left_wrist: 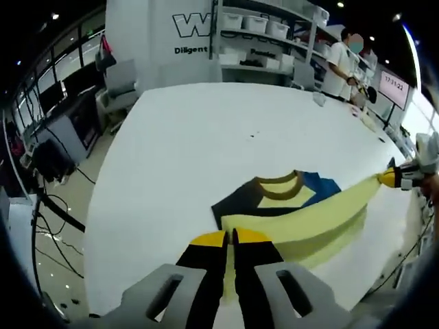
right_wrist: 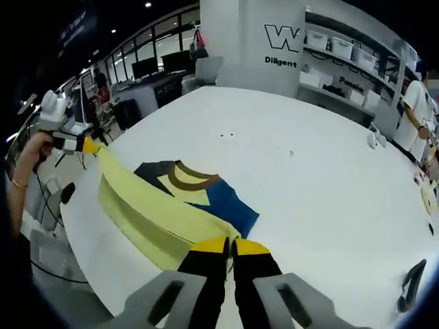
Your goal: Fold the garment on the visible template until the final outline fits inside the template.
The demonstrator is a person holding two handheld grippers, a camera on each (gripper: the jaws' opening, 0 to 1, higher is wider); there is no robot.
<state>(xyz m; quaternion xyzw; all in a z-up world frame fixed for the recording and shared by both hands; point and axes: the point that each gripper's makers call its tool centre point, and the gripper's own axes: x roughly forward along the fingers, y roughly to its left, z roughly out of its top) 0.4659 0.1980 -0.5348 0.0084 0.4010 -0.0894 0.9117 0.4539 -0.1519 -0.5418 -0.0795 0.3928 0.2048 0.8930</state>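
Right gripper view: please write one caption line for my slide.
Right tool and left tool hold the yellow shirt edge stretched above the white table.

garment (left_wrist: 302,219) on table (left_wrist: 192,144), stretched between both tools, shelves (left_wrist: 264,31) behind

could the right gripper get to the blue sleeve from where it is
Probably not right now: the right gripper is shut on the yellow hem. The blue sleeve lies bare on the table just beyond, nothing blocking.
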